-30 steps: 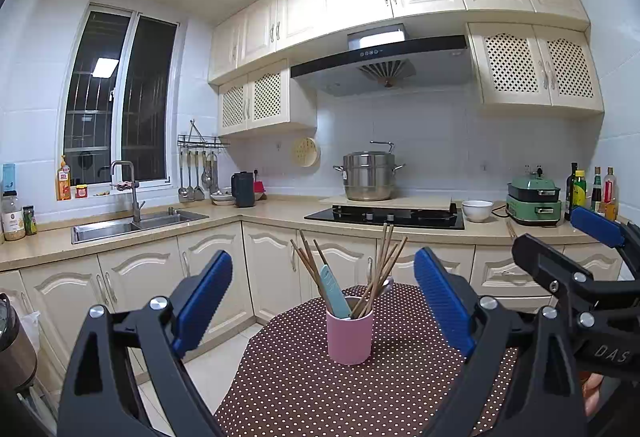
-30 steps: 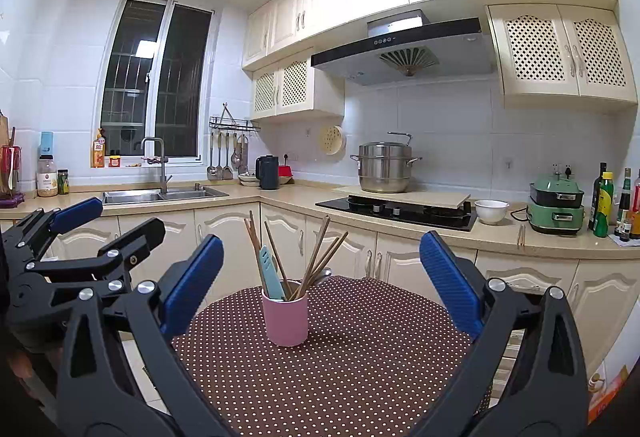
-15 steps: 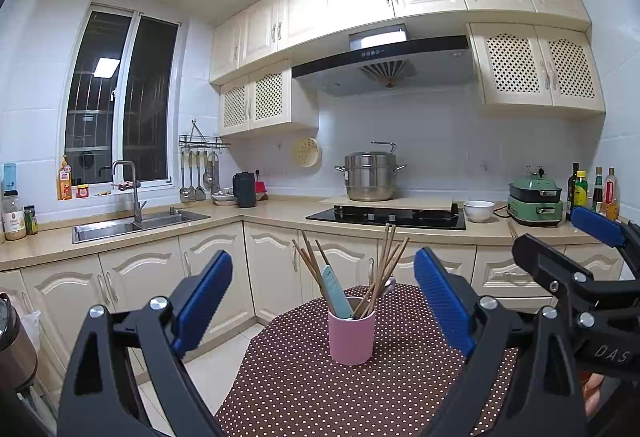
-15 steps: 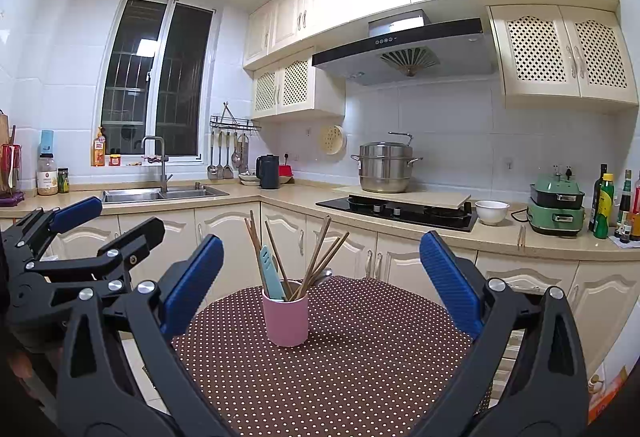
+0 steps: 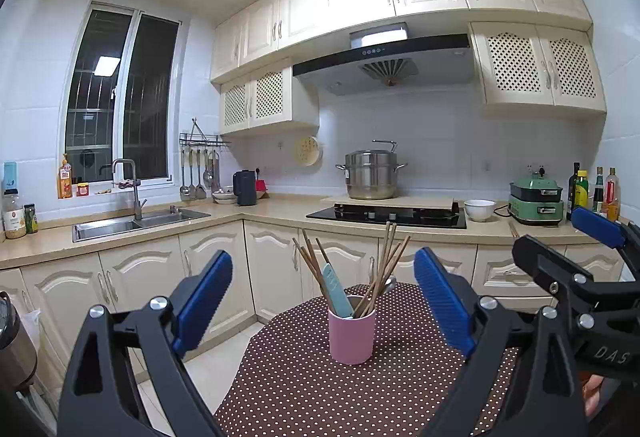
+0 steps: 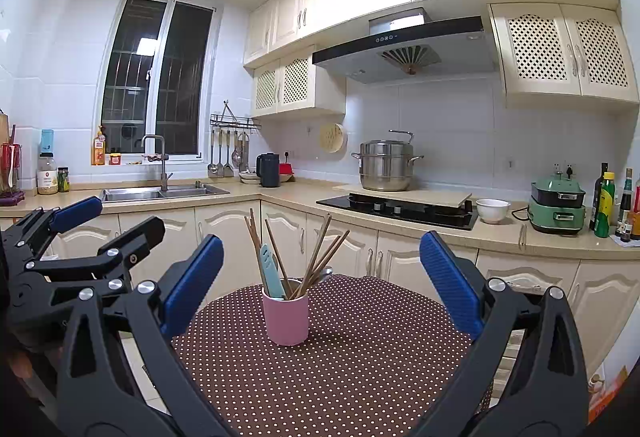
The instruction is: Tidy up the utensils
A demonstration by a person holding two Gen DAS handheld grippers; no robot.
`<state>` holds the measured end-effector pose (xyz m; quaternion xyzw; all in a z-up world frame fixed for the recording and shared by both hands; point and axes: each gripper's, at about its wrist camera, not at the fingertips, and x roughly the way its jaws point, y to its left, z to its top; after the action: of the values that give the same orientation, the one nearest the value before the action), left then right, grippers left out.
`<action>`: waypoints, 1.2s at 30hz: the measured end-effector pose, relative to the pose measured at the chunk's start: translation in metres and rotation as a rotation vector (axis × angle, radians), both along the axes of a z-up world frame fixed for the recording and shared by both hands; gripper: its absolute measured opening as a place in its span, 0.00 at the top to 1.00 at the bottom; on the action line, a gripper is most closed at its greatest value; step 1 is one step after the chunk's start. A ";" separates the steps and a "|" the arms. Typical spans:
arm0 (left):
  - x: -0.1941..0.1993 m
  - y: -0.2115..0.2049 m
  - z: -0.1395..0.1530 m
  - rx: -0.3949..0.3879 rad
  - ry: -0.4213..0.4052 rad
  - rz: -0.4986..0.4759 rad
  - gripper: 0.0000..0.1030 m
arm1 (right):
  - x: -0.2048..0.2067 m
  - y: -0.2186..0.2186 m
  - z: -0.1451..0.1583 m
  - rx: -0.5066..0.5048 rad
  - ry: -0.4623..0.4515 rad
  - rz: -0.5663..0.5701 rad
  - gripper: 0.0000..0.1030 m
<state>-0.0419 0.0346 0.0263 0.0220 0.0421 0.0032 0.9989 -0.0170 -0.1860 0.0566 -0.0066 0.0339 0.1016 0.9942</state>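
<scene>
So the pink cup (image 5: 351, 335) sits upright on the brown polka-dot tablecloth (image 5: 304, 389), stuffed with wooden chopsticks (image 5: 386, 261) fanning out, a teal spatula (image 5: 337, 291) and what looks like a metal spoon (image 6: 325, 271) poking over the rim. Left gripper (image 5: 323, 307) hangs in front of it, blue pads spread wide, nothing held. Right gripper (image 6: 318, 283) is the same deal, fingers wide apart and empty, just beside the left one. Behind: stove (image 6: 400, 209) with steel pot (image 6: 386, 165), sink (image 6: 160, 193).
</scene>
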 end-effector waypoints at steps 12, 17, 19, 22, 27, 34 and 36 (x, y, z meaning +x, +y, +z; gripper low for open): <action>0.001 -0.001 -0.002 0.002 0.003 0.003 0.12 | 0.002 -0.002 -0.001 0.001 0.005 0.002 0.06; 0.001 -0.001 -0.002 0.003 0.004 0.003 0.12 | 0.002 -0.002 -0.002 0.002 0.006 0.001 0.06; 0.001 -0.001 -0.003 0.003 0.006 0.003 0.12 | 0.002 -0.002 -0.002 0.001 0.007 0.001 0.06; 0.001 -0.001 -0.003 0.003 0.008 0.004 0.12 | 0.002 -0.002 -0.003 0.001 0.007 0.001 0.06; 0.001 -0.002 -0.005 0.003 0.013 0.007 0.12 | 0.004 -0.002 -0.004 0.001 0.013 0.000 0.06; 0.000 -0.002 -0.005 0.004 0.015 0.009 0.12 | 0.004 -0.003 -0.005 0.000 0.015 0.000 0.06; 0.000 -0.002 -0.005 0.005 0.015 0.009 0.12 | 0.004 -0.002 -0.005 0.001 0.016 0.000 0.06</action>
<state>-0.0419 0.0326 0.0208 0.0244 0.0497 0.0078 0.9984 -0.0127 -0.1884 0.0514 -0.0052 0.0416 0.1018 0.9939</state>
